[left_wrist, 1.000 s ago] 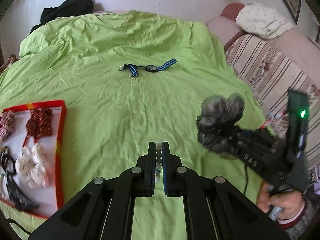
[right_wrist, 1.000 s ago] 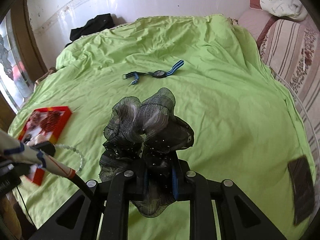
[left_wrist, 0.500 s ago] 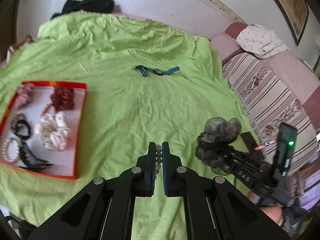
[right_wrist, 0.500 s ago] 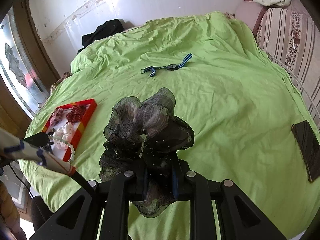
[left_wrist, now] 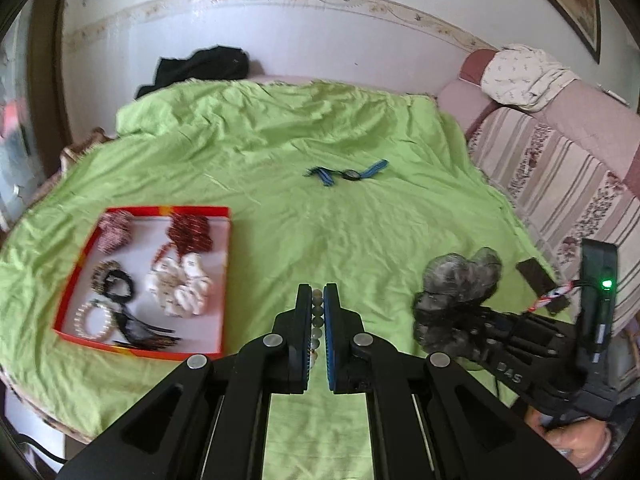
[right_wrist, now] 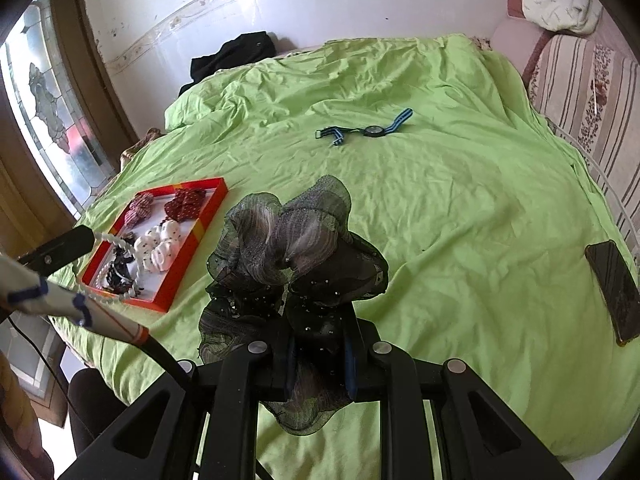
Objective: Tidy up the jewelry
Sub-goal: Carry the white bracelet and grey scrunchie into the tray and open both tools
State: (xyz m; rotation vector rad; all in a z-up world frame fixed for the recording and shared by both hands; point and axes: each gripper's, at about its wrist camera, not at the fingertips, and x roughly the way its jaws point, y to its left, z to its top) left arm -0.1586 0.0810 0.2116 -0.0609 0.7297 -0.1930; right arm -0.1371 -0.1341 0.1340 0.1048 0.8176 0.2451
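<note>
Left wrist view: red tray [left_wrist: 224, 280] ahead-left of left gripper [left_wrist: 318, 312], fingers pinching bead bracelet [left_wrist: 317, 316]. Right gripper [right_wrist: 318, 344] farther off, to tray's right, fingers clamping dark scrunchie [right_wrist: 296, 256]. Left hand nearer. Watch [left_wrist: 348, 174] far up bed [left_wrist: 360, 240].

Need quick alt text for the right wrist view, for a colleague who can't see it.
The right tool grips a dark gauzy scrunchie above a green bedsheet. To the left lies a red tray of hair ties, a bead bracelet hanging before it; a blue-strapped watch lies beyond.
</note>
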